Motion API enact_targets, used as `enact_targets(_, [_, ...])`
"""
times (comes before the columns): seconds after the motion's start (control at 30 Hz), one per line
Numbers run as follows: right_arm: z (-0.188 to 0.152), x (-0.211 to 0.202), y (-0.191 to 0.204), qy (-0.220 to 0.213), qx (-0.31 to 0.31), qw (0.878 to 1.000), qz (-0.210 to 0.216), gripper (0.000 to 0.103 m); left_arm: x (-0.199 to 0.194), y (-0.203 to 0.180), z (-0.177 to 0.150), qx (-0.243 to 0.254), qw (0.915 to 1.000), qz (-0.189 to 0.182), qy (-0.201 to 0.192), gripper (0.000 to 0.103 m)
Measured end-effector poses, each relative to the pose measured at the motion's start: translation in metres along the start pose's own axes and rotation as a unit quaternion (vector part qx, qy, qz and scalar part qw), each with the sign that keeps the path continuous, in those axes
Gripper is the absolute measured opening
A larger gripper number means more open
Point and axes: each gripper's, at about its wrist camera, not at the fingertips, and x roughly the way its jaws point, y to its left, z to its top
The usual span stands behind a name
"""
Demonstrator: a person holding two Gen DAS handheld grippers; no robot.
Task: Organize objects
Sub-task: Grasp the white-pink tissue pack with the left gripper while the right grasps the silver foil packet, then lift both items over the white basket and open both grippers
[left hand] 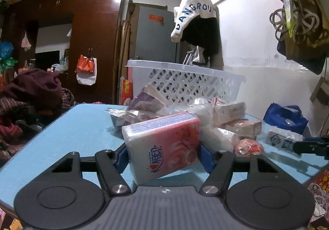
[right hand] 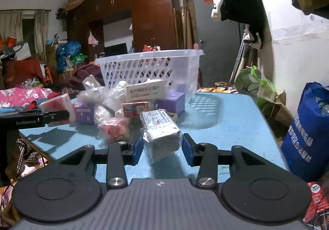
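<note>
Behind, packets [right hand: 131,106] crowd the white basket [right hand: 152,65]

Table [left hand: 82,127]: light blue top. Tissue pack [left hand: 164,147]: pink and white, with red rose print. Basket [right hand: 150,67]: white lattice plastic. Wrapped packet [right hand: 161,135]: clear film over grey-white printed paper. Small box [right hand: 170,103]: purple. Tote bag [right hand: 304,139]: deep blue, white lettering. Wardrobe [left hand: 92,24]: glossy red-brown. Gripper pads [right hand: 187,147]: blue.
</note>
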Motion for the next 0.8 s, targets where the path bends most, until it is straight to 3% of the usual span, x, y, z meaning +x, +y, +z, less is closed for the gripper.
enact_targets(0.6, [0.008, -0.004, -0.009, -0.035, 0.036, 0.999, 0.003, 0.045, -0.014, 0.02, 0.015, -0.008, 0.9981, -0.049, -0.037, 0.071])
enact_targets(0.8, [0.052, 0.005, -0.009, -0.069, 0.034, 0.997, 0.02, 0.045, -0.005, 0.028, 0.061, -0.01, 0.9958, -0.073, -0.055, 0.071])
